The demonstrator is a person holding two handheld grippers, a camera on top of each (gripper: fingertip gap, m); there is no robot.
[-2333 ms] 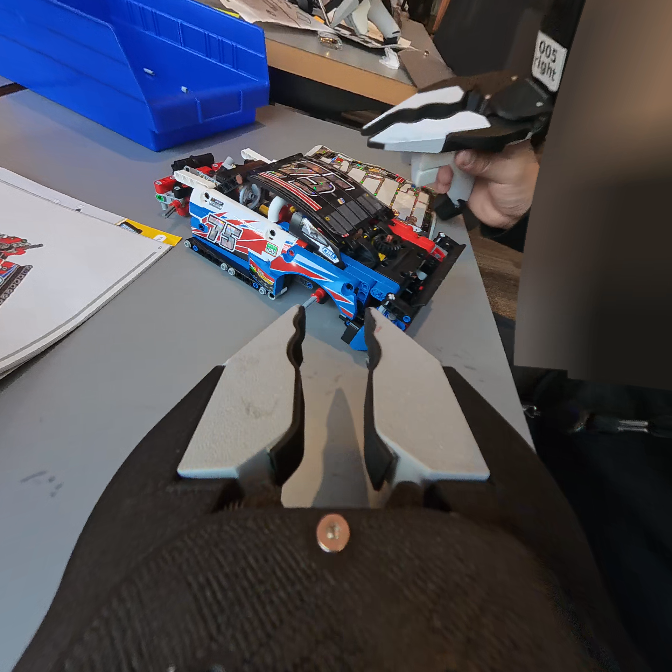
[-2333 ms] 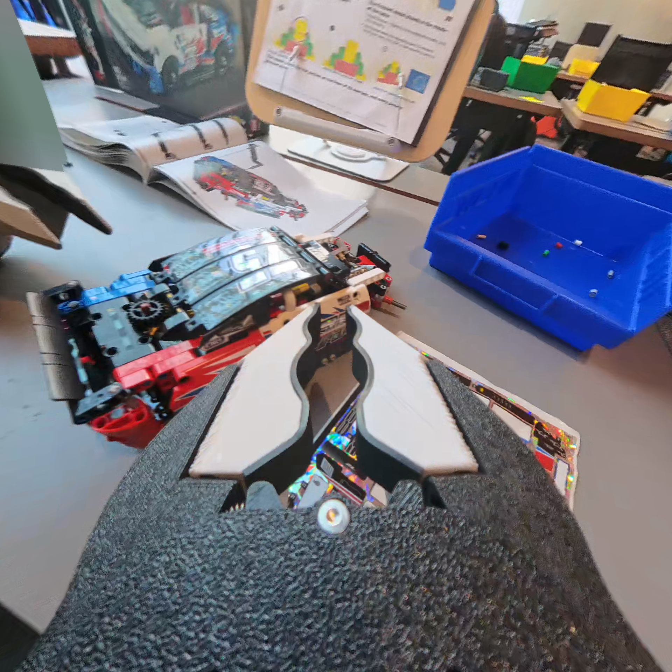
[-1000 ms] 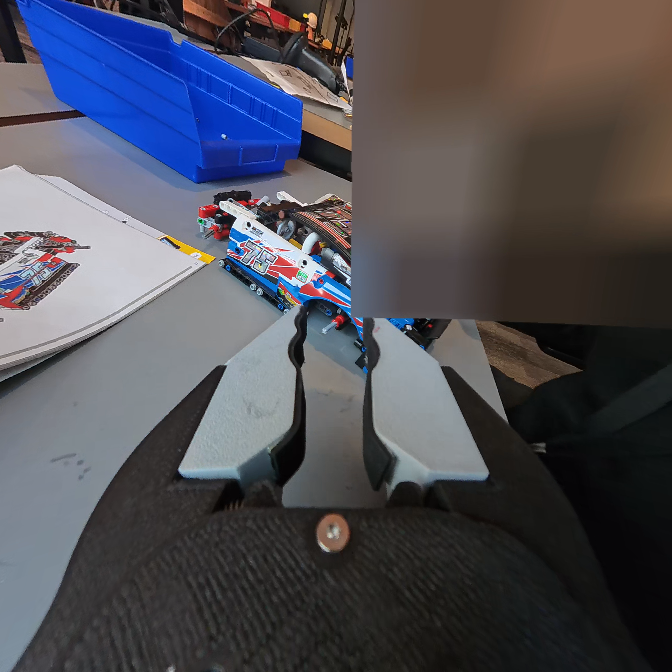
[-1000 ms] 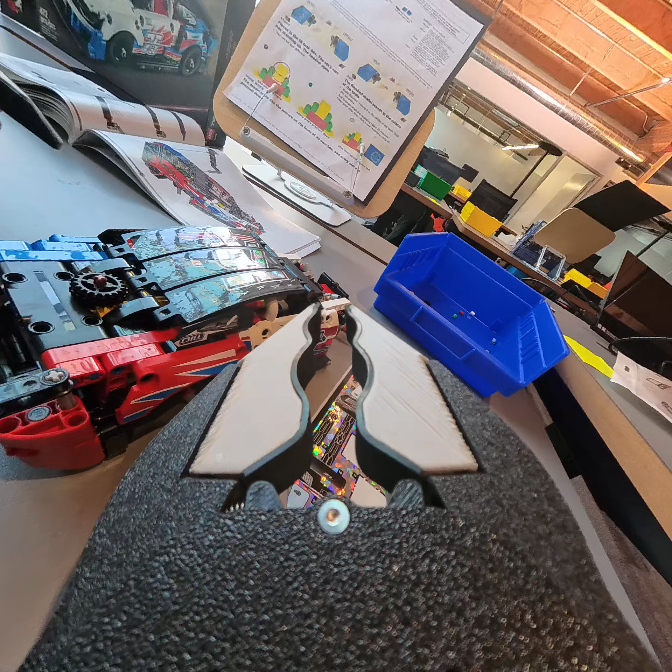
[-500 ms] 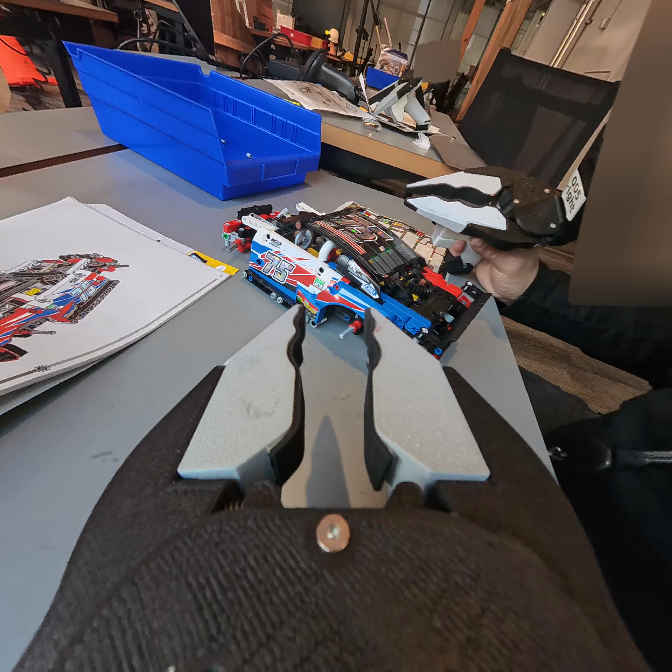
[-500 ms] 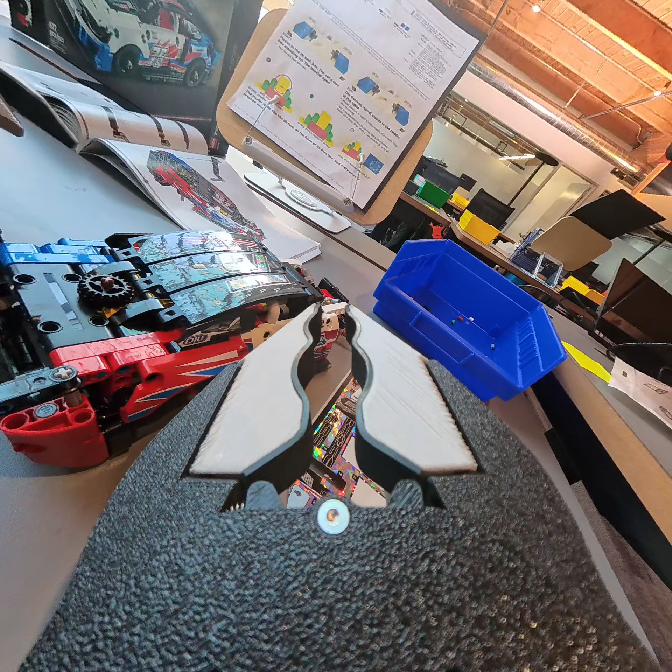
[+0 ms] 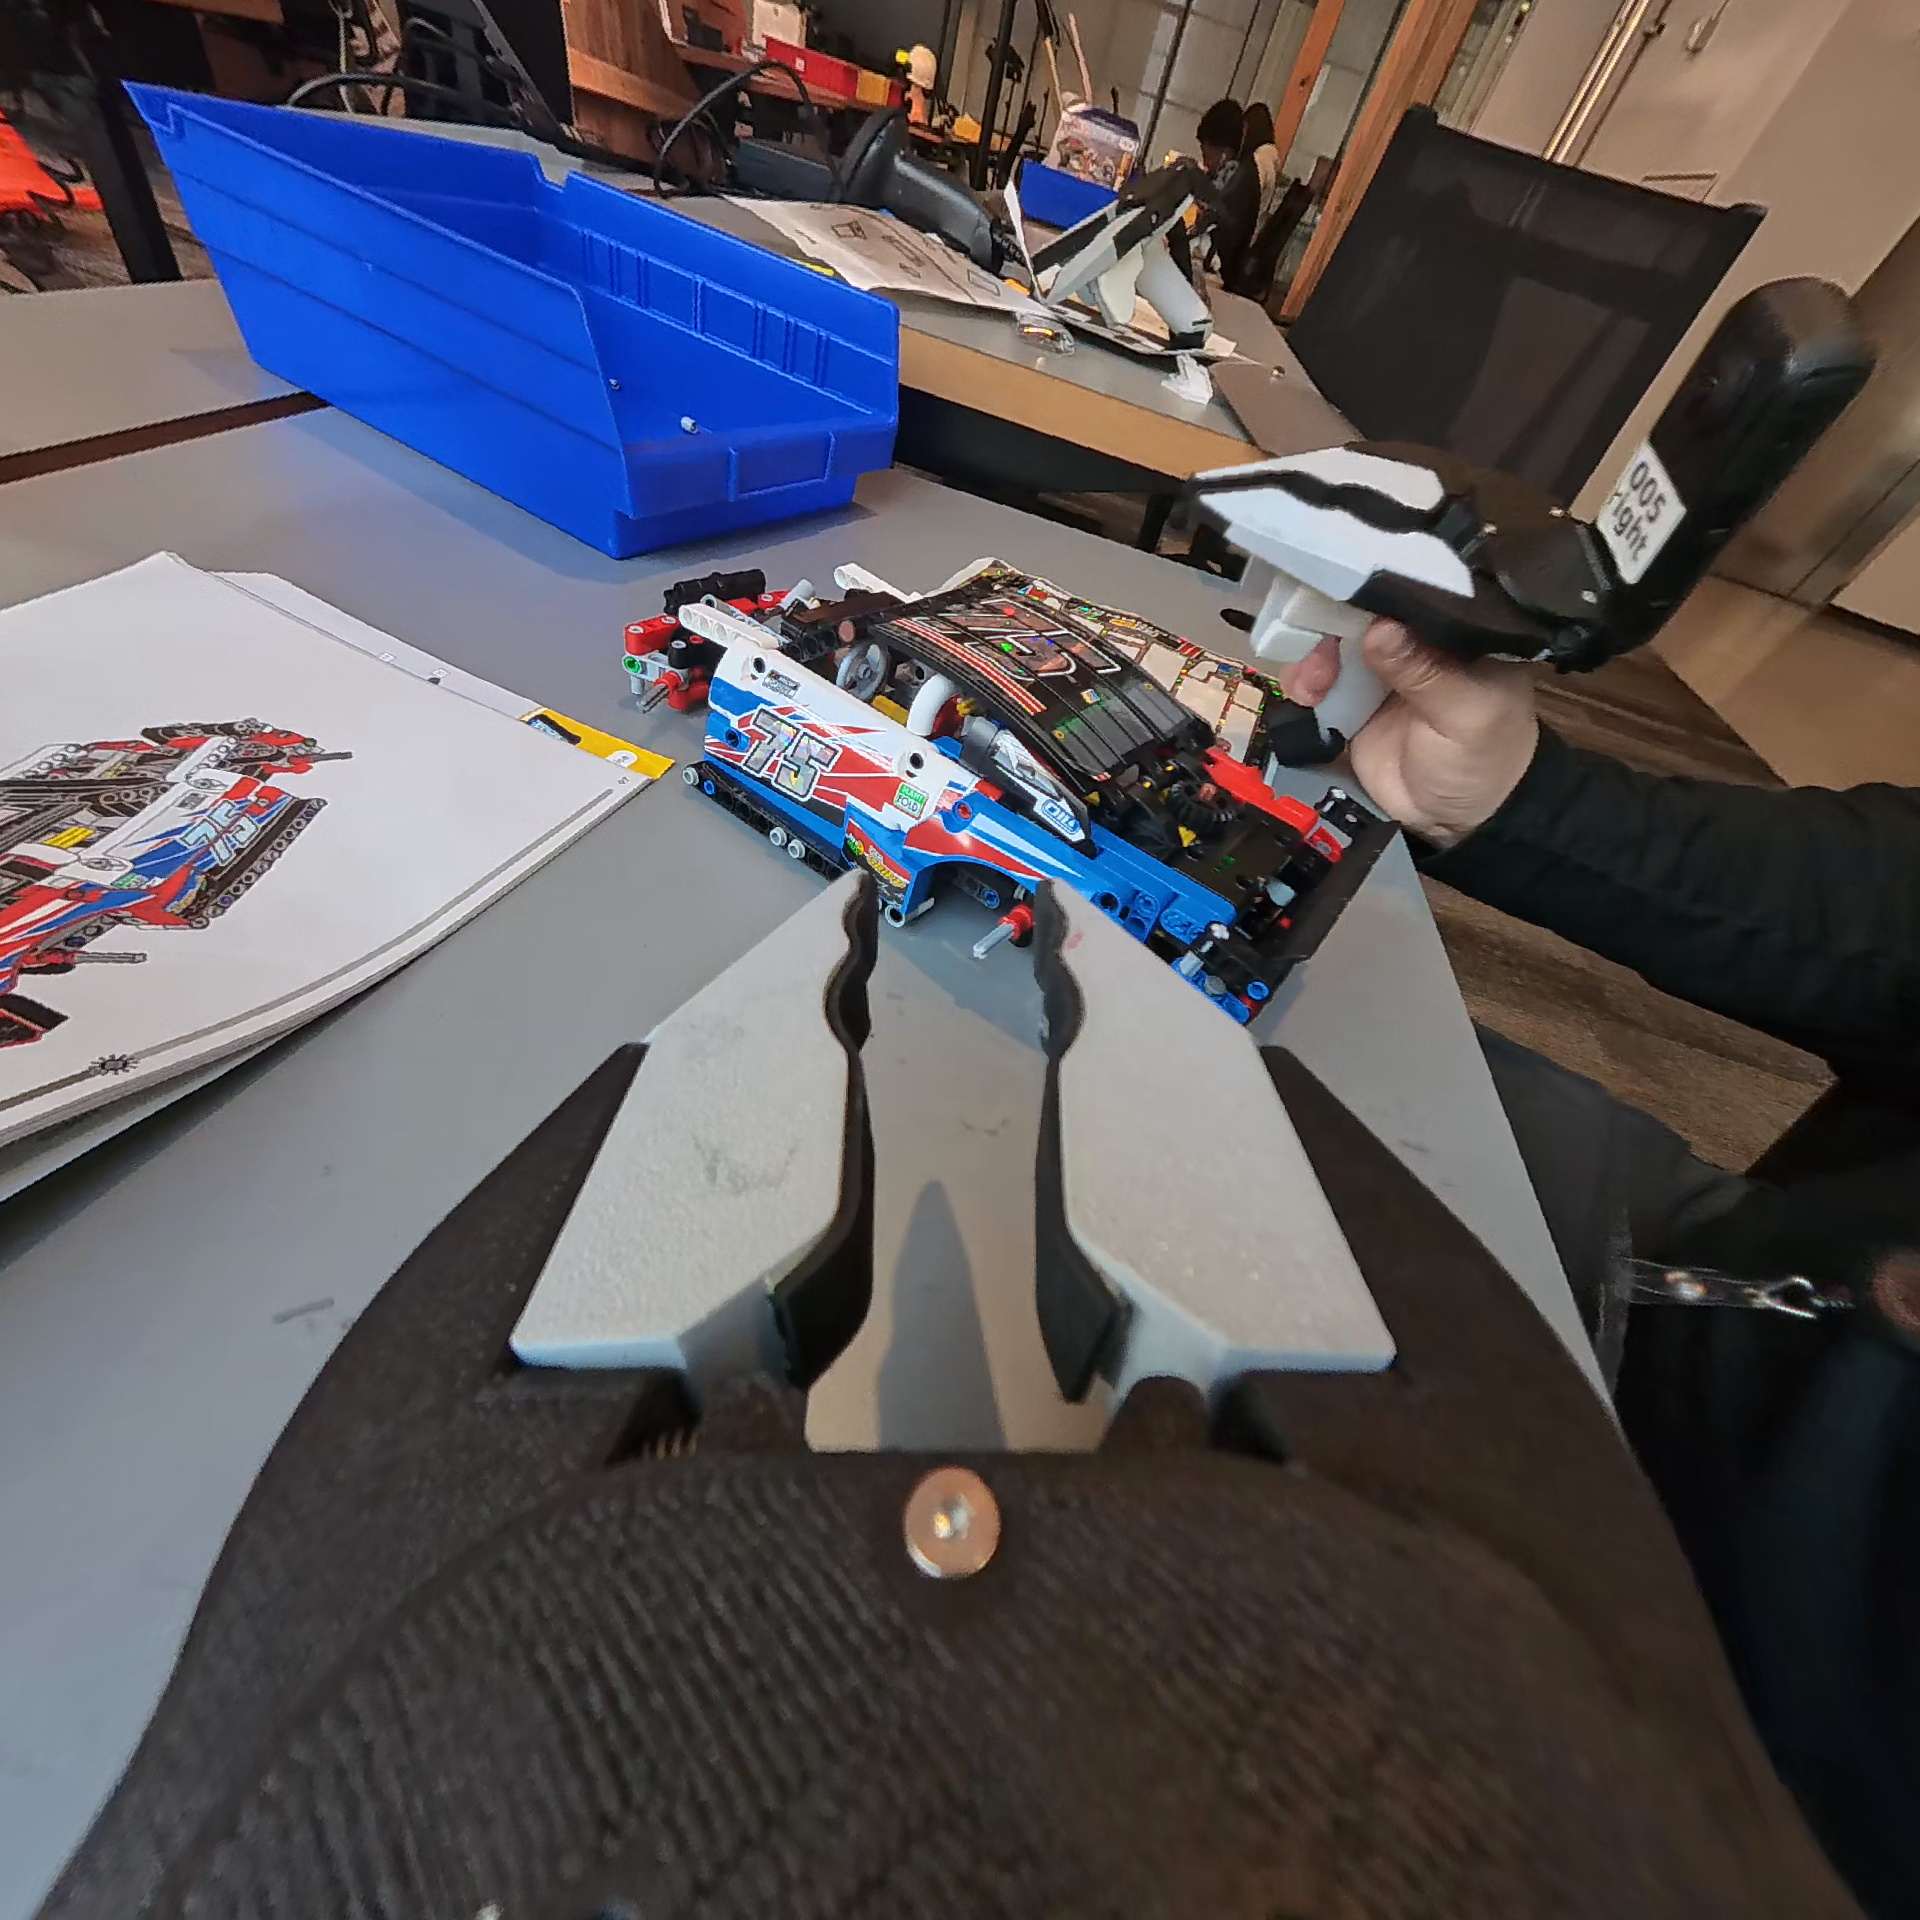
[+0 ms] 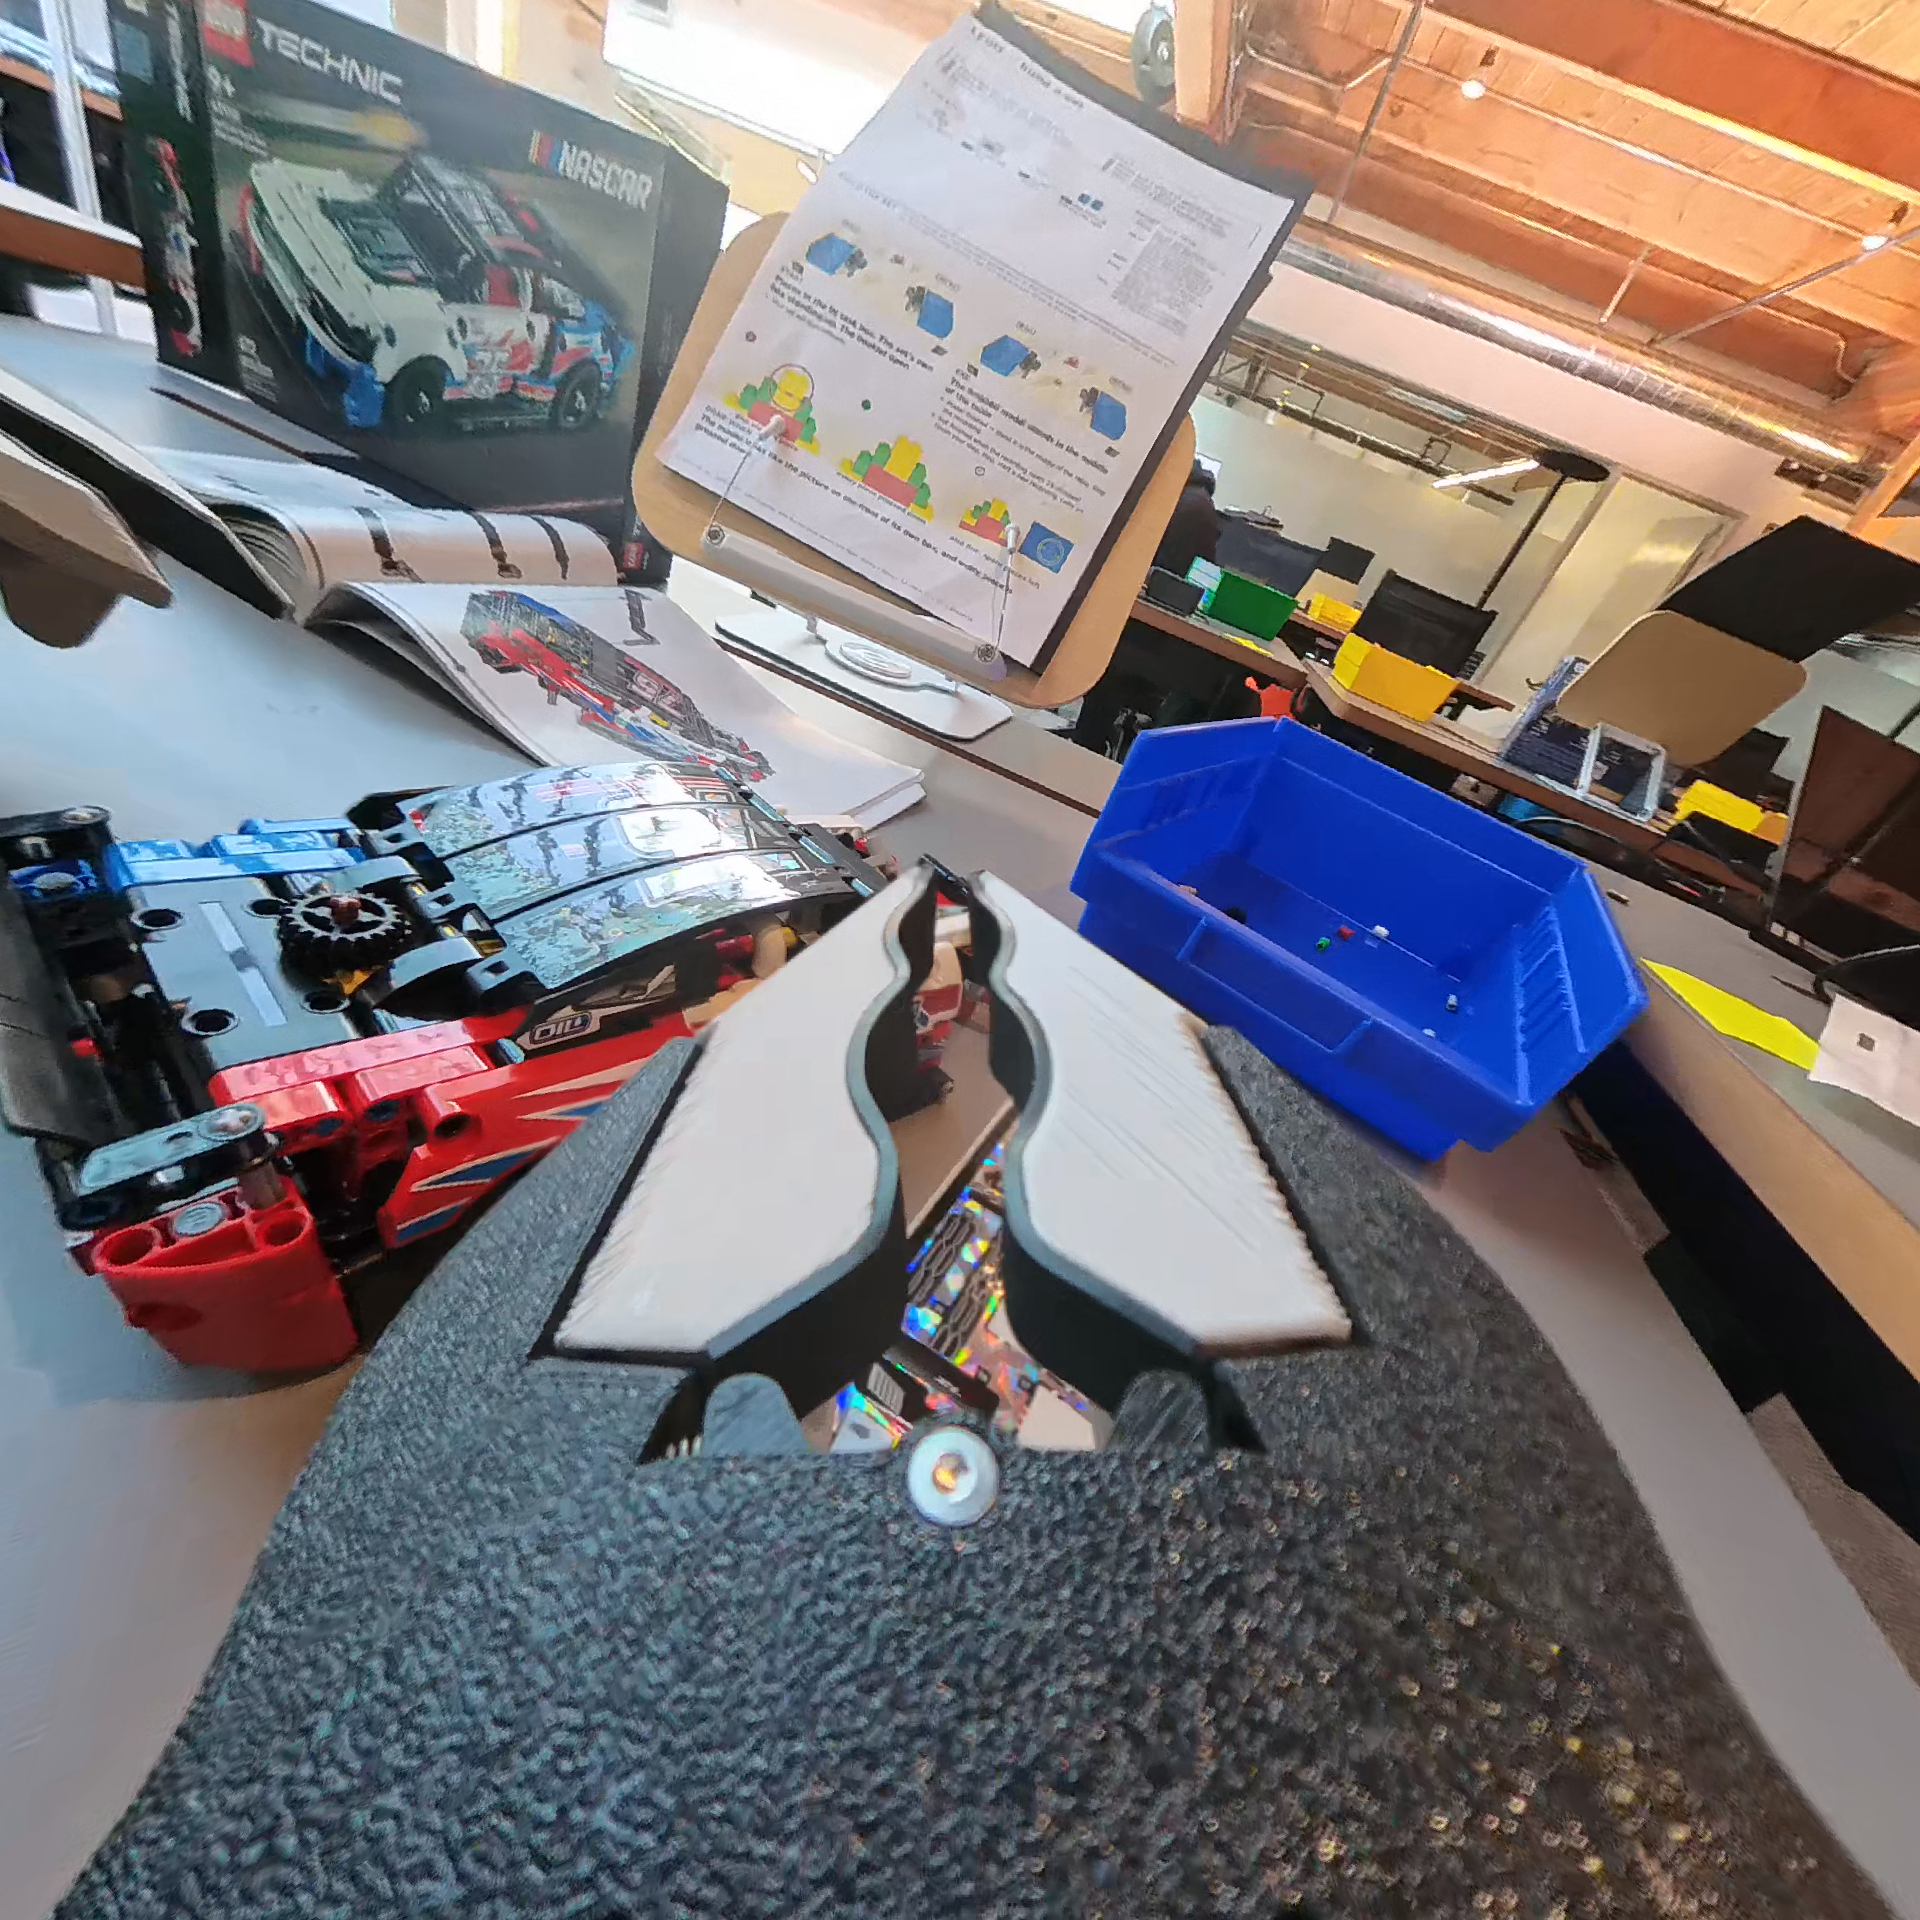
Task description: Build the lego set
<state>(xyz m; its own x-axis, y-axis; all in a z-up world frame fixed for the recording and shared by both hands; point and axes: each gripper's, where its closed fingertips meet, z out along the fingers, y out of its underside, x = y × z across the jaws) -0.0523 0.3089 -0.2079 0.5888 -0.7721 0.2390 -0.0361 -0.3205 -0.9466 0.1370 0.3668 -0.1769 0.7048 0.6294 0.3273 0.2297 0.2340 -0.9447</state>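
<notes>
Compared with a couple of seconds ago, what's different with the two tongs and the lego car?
Both tongs tilted up and eased back. The left tongs now sit farther from the lego car, open and empty as before. The right tongs narrowed their gap a little and hold nothing; they went from pointing down at the sticker sheet to facing the blue bin. Car, manual and bin kept their places.

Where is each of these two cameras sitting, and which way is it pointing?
Left wrist view: rides the left hand-held gripper, looking across the grey table at the blue, red and white lego race car; the person's hand shows.
Right wrist view: rides the right hand-held gripper, facing the car's other side and the blue plastic bin.
Shared: car, bin.
</notes>
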